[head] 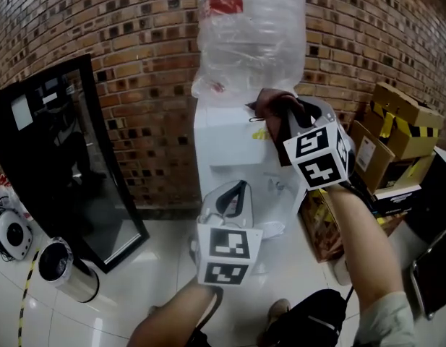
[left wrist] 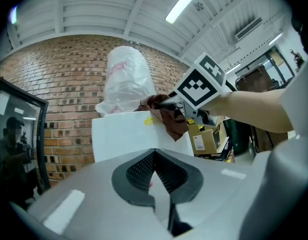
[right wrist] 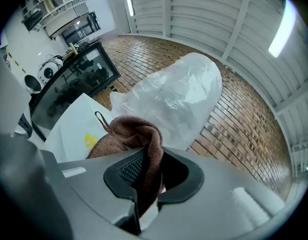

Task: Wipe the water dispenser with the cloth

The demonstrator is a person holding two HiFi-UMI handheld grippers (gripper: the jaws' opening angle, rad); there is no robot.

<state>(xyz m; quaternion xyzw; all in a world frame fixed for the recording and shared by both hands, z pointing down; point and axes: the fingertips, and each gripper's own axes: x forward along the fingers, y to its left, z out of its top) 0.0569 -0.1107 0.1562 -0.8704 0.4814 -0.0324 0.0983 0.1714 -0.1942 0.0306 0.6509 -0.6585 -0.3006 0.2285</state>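
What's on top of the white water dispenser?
A big clear water bottle wrapped in crinkled clear plastic stands on the white water dispenser. The right gripper holds a brown cloth at its top edge. The plastic hides the bottle's neck.

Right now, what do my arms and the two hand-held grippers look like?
The light grey plastic left hand-held gripper and matching right hand-held gripper have smooth rounded bodies with black ribbed pads. Each carries a white cube printed with black square markers. The forearms are bare; a pale grey-beige sleeve shows on the right arm. No cables are visible.
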